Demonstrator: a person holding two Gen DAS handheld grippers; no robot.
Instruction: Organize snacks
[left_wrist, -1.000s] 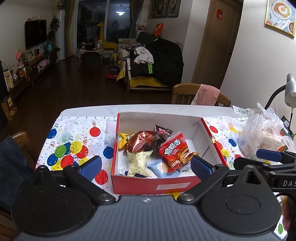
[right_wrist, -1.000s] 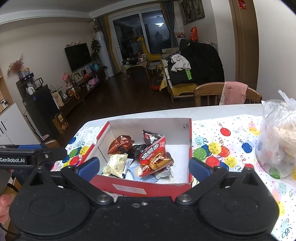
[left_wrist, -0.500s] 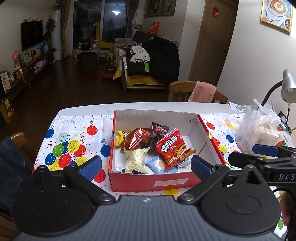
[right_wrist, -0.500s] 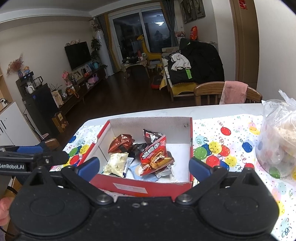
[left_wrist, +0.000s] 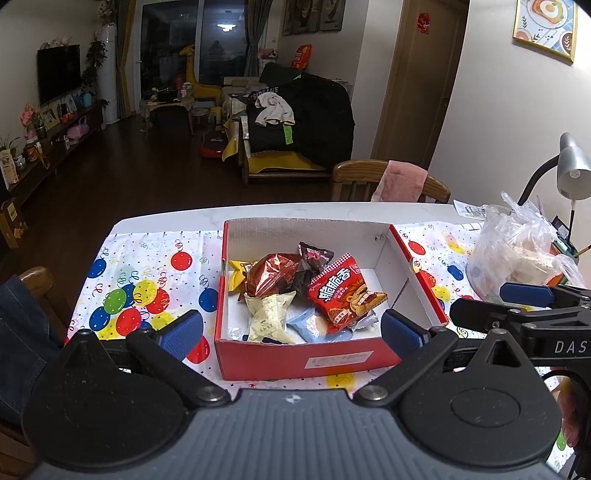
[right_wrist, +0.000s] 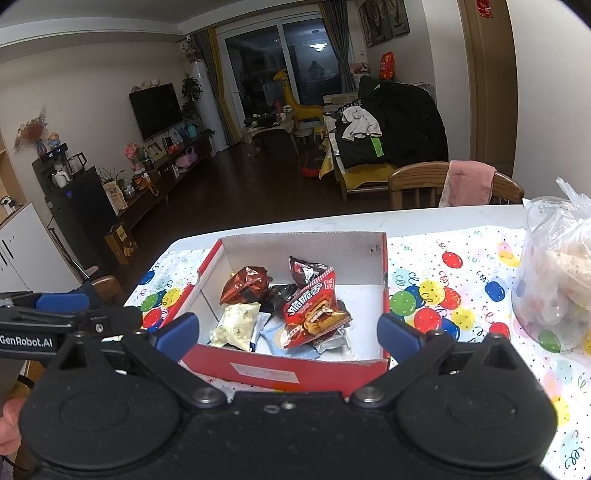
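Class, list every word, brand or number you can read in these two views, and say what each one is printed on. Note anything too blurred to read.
"GenRobot.AI": on the left tool's body.
"DAS": cut off by the frame edge, on the right tool's body.
"脆脆香": large white characters on the red snack bag.
White label on the red box front: too small to read.
Red sign on the door: too blurred to read.
Clock digits on the black cabinet: unreadable.
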